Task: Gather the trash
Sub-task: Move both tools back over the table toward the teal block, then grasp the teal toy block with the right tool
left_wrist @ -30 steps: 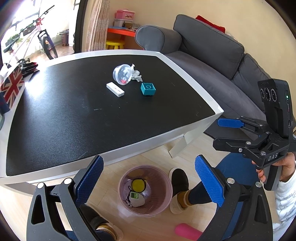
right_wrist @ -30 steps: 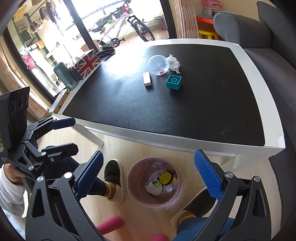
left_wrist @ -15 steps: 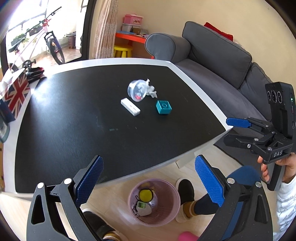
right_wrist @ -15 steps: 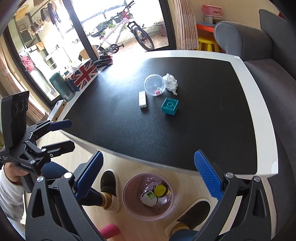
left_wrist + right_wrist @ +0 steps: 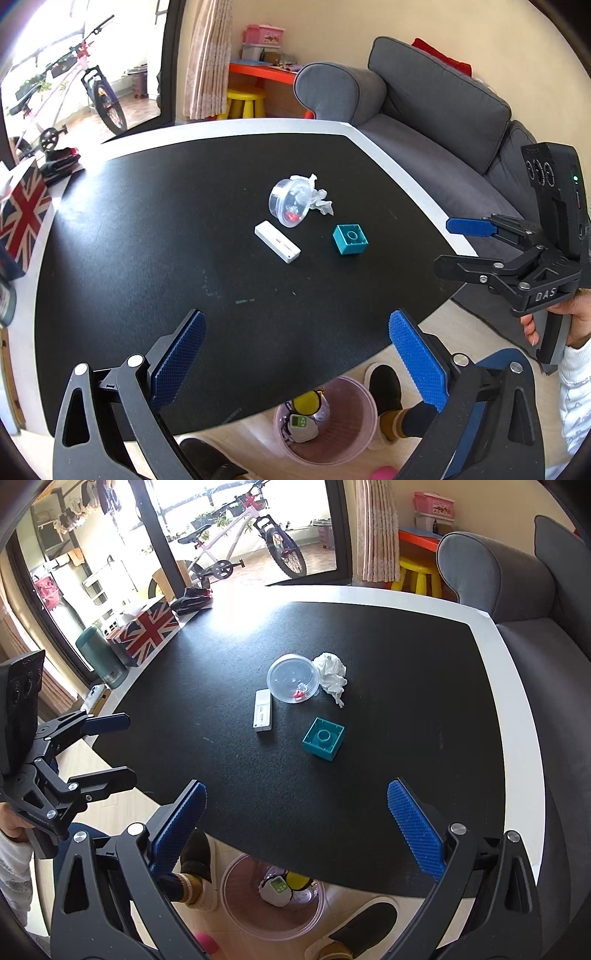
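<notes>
Room: grey sofa [image 5: 436, 122] sitting along the table's far side, a bicycle [image 5: 236, 542] standing beyond the glass door.
Surface: black table [image 5: 147, 229] with a white rim; wide bare stretches lying open around the small central cluster and toward the near edge.
Trash on table: clear round plastic tub [image 5: 293, 678] lying on its side with something small and red inside, touching a crumpled white tissue [image 5: 331, 674]; a flat white stick [image 5: 262, 715] just beside the tub; a teal toy brick [image 5: 324, 738] lying near them, hollow side up.
Bin: translucent pink bin [image 5: 240, 904] standing on the floor under the near edge, holding what is probably a small white gadget with a green screen, and something yellow.
Left gripper [image 5: 293, 363]: hovering empty over the near edge, jaws spread wide.
Right gripper [image 5: 295, 834]: doing likewise, jaws spread wide, empty.
Writing: "DAS" showing on the right gripper's body; a Union Jack box [image 5: 144, 627] sitting at the table's left.
</notes>
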